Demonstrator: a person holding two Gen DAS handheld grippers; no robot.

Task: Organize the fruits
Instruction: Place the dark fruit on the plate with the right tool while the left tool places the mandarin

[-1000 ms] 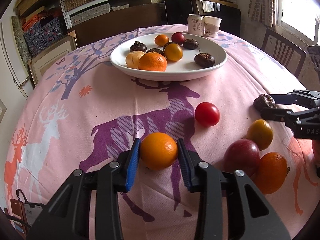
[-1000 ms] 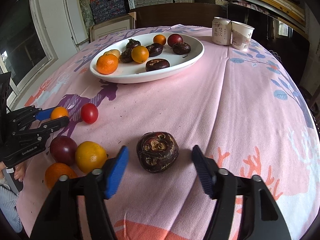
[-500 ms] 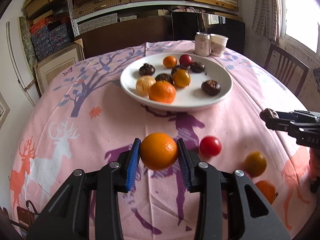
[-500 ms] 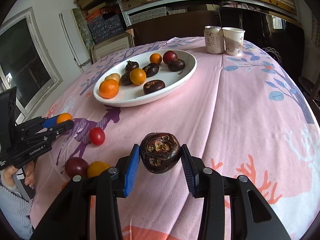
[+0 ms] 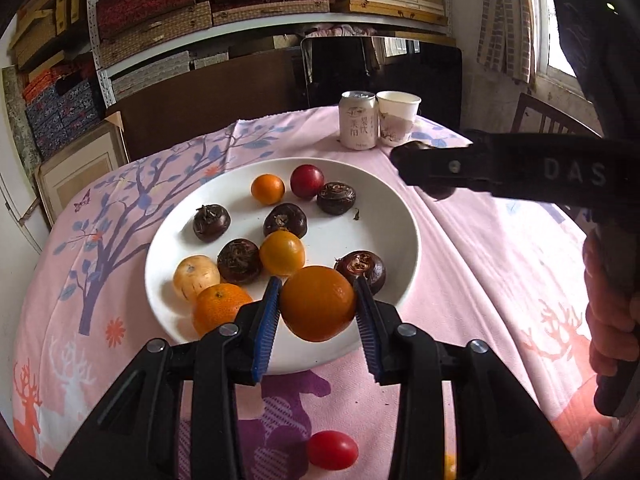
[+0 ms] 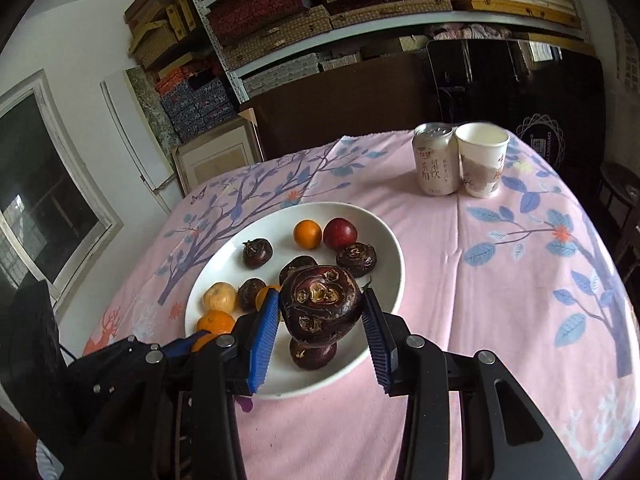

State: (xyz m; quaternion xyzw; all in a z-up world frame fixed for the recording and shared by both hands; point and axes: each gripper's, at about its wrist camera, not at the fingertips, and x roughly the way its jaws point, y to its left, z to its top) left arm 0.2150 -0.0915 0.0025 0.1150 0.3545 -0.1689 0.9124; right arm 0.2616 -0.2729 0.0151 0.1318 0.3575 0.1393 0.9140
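Nearest to me, the left gripper (image 5: 316,312) has its blue-padded jaws clamped on an orange (image 5: 318,303), pads pressing its two sides so the round fruit cannot roll out. It hangs over the near rim of the white plate (image 5: 404,216), clear of the fruit below, which looks like the moment before a set-down. Behind that gripper, at the table's near edge, a red tomato (image 5: 332,450) lies on the pink tablecloth (image 5: 480,264), not yet gathered.

The right gripper (image 6: 320,316) is likewise closed, on a dark water chestnut (image 6: 321,305), gripped across its widest part and held above the plate's near right edge, just over another chestnut (image 6: 313,354) already lying there. I'd judge it needs a shift toward bare plate before release, or the carried one will land on its neighbour and tumble off.

On the plate the fruit sits loosely spread: a mandarin (image 5: 221,307) and a pale round fruit (image 5: 196,277) by the near left rim, dark chestnuts through the middle, a small orange (image 5: 268,189) and a red plum (image 5: 307,176) toward the far rim. The open patch on the right half seems the sensible landing spot.

Farther off, near the table's far edge, a drink can (image 6: 435,165) and a paper cup (image 6: 482,160) stand touching, well apart from the plate.
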